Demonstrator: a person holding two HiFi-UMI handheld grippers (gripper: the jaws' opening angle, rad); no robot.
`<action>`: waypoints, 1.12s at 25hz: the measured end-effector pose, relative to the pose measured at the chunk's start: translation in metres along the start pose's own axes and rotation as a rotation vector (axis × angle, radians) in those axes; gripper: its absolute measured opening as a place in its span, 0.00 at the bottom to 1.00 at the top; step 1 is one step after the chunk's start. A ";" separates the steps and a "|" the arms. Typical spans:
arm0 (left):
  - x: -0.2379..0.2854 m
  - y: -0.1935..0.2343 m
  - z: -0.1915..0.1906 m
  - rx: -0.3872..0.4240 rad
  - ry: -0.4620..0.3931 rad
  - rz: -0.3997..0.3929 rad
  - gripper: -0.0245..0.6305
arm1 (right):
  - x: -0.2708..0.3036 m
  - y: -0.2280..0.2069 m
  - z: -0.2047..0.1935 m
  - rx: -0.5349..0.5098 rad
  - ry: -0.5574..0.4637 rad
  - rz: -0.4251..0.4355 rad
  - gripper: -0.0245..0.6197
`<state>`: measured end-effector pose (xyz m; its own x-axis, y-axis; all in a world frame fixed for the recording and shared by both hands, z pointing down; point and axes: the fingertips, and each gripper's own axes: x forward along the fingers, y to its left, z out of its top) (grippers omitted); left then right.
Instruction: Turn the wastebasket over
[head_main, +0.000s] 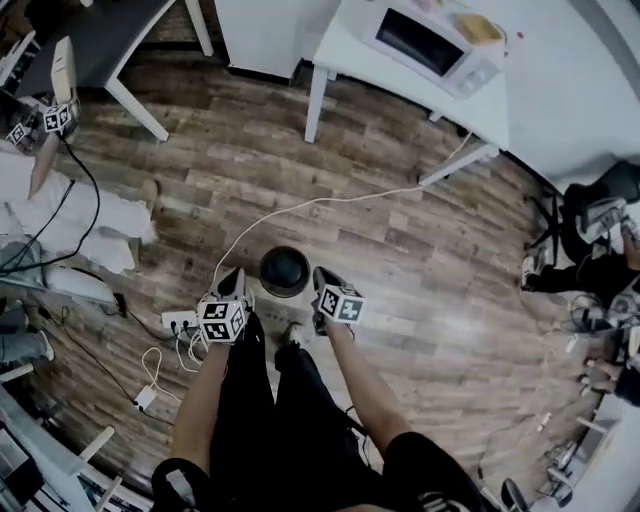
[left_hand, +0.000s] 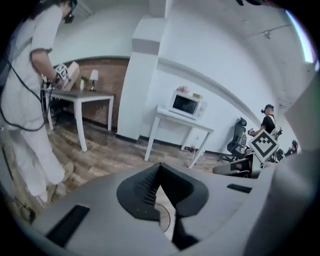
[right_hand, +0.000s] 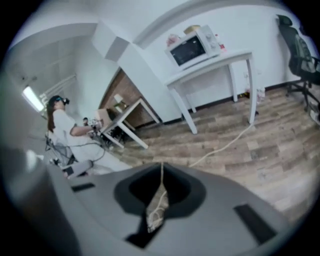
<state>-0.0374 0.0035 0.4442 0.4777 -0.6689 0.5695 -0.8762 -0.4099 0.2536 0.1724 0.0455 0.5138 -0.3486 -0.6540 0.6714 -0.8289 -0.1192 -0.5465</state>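
The wastebasket (head_main: 285, 271) is a round black bin standing on the wooden floor just ahead of the person's feet. Seen from straight above, I cannot tell which end is up. My left gripper (head_main: 234, 278) hangs in the air just left of it, and my right gripper (head_main: 321, 279) just right of it; neither touches it. In the left gripper view the left gripper (left_hand: 159, 169) has its jaws closed together with nothing between them. The right gripper (right_hand: 161, 170) is likewise shut and empty, with only floor and cable showing behind its jaws.
A white cable (head_main: 300, 205) runs across the floor from a power strip (head_main: 178, 321) toward a white table (head_main: 350, 40) carrying a microwave (head_main: 425, 45). A person in white (head_main: 60, 215) stands at the left by another table. Chairs and people sit at the right edge.
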 end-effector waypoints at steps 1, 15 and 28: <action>-0.018 -0.008 0.023 0.034 -0.052 -0.002 0.09 | -0.014 0.017 0.017 -0.025 -0.031 0.019 0.10; -0.238 -0.079 0.217 0.183 -0.511 -0.066 0.09 | -0.223 0.230 0.120 -0.291 -0.468 0.172 0.09; -0.311 -0.101 0.242 0.217 -0.553 -0.105 0.09 | -0.298 0.293 0.095 -0.329 -0.548 0.132 0.09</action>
<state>-0.0815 0.1026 0.0520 0.5740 -0.8176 0.0443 -0.8175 -0.5692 0.0876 0.0752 0.1341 0.1063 -0.2550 -0.9441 0.2088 -0.9153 0.1661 -0.3668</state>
